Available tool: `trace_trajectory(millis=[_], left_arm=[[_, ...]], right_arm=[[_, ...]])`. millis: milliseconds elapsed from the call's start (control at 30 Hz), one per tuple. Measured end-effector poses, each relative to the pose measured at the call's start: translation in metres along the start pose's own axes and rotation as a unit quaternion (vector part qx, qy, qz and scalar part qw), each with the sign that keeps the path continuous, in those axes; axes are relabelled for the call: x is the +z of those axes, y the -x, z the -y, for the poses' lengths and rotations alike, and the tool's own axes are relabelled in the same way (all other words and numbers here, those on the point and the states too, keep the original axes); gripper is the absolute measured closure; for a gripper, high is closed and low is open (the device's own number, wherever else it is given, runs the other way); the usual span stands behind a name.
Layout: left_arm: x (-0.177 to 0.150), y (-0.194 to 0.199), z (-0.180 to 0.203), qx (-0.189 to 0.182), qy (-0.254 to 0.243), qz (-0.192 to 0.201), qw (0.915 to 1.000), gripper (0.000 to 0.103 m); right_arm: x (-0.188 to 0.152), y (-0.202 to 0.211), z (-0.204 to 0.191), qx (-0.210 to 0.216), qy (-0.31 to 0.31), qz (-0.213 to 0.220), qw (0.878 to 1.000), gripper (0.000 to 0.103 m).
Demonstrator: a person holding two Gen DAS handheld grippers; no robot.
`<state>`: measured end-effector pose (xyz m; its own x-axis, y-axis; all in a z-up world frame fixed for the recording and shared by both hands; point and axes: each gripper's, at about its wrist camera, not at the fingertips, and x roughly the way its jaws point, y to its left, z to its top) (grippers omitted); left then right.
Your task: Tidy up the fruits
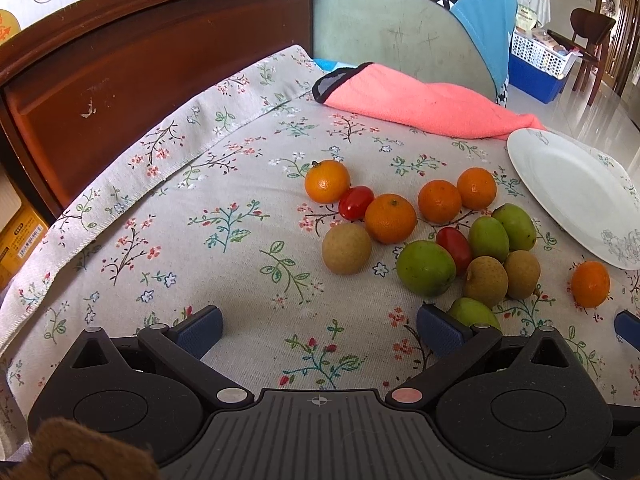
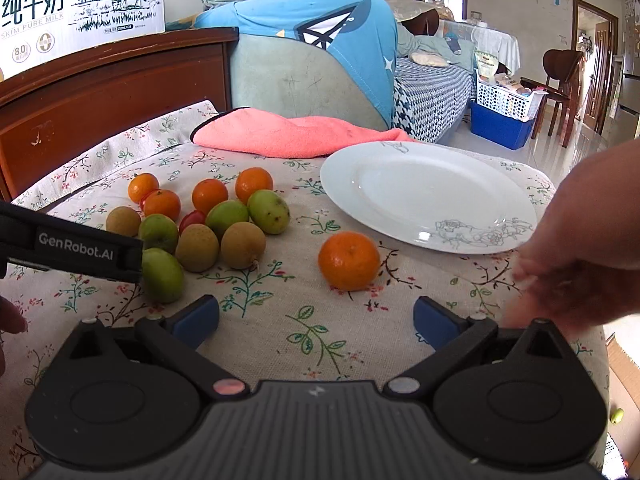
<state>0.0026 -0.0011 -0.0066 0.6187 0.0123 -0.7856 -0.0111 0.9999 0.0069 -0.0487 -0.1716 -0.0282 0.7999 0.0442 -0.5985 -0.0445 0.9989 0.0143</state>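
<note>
**Fruits still loose on the cloth, plate bare**

Fruits lie in a cluster [image 2: 200, 224] on the floral tablecloth [image 1: 200, 240]: small oranges, green fruits, brown round ones and cherry tomatoes, many touching. One lone orange [image 2: 349, 261] sits apart, just beside the white plate [image 2: 424, 196], which holds nothing. By my reading, sorting has barely begun; every piece is left to move.

The right gripper [image 2: 316, 318] is spread wide and empty, aimed at the lone orange. The left gripper [image 1: 320, 326] is likewise spread and holds nothing, near the cluster. A bare hand [image 2: 580, 240] hovers by the plate.

The left gripper's side reads "GenRobot.AI"; a milk carton [image 2: 80, 4] behind reads "SKIM PURE MILK" and "8.0".
</note>
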Motion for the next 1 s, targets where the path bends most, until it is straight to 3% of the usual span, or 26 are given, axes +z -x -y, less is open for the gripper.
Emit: trace_trajectory(millis=[833, 1000], left_arm=[[0.006, 0.004, -0.004, -0.007, -0.001, -0.073, 0.9973, 0.0], [0.004, 0.012, -0.018, -0.014, 0.027, -0.08, 0.9963, 0.0]], right_arm=[[0.0, 0.0, -0.001, -0.004, -0.003, -0.001, 1.0, 0.001], [0.007, 0.005, -0.007, -0.027, -0.023, -0.046, 0.998, 0.001]])
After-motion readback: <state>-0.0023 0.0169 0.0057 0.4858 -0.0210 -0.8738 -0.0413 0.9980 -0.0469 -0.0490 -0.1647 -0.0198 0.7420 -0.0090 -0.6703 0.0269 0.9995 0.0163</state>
